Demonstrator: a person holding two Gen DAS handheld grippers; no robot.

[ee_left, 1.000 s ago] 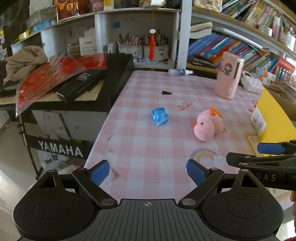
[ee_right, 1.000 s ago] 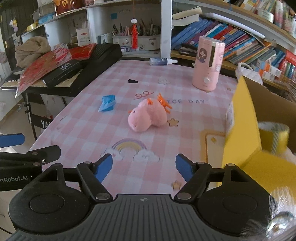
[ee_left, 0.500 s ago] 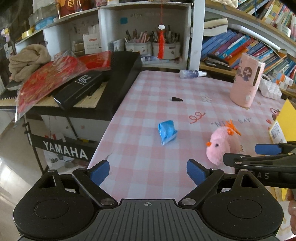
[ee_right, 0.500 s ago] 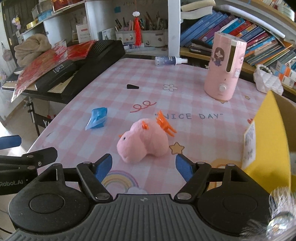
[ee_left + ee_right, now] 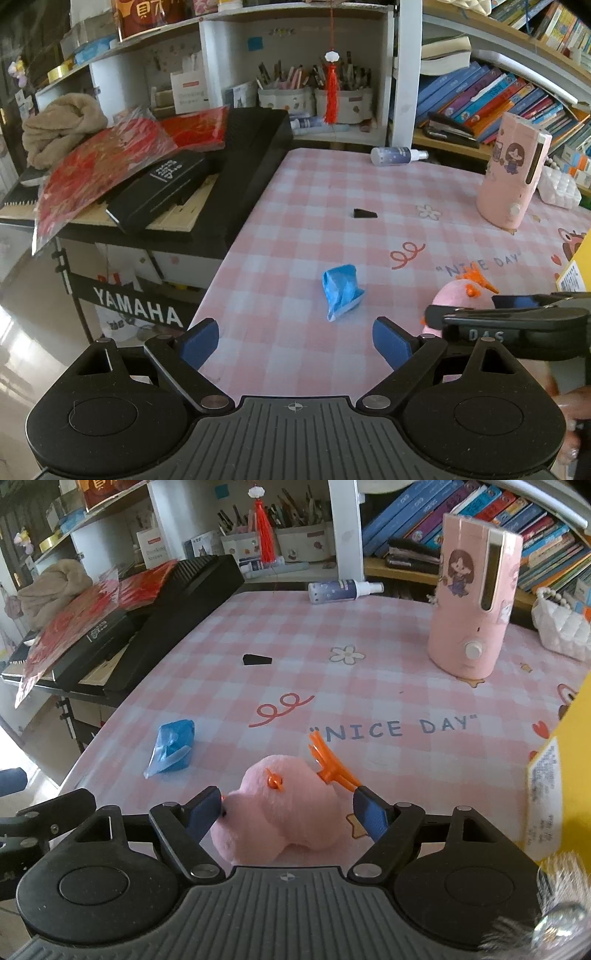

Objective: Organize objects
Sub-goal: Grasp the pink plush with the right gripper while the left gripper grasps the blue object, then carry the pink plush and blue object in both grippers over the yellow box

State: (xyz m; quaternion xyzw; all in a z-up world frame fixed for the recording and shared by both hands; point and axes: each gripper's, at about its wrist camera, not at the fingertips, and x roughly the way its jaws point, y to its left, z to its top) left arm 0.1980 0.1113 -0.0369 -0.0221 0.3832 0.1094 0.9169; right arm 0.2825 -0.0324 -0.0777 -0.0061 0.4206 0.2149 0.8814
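Left gripper [image 5: 295,341] spread wide and empty, short of the blue wrapper [image 5: 341,291]. Right of that wrapper, right gripper [image 5: 288,808] parted around the pink plush toy [image 5: 280,812], not yet pinching. Likely to squirt free if squeezed off-centre on soft fur.

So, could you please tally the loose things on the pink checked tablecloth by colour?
Pink: 2, plush toy and tall dispenser
Blue: 1, crumpled bag
Black: 1, small wedge
Purple-and-white: 1, spray bottle
Total: 5
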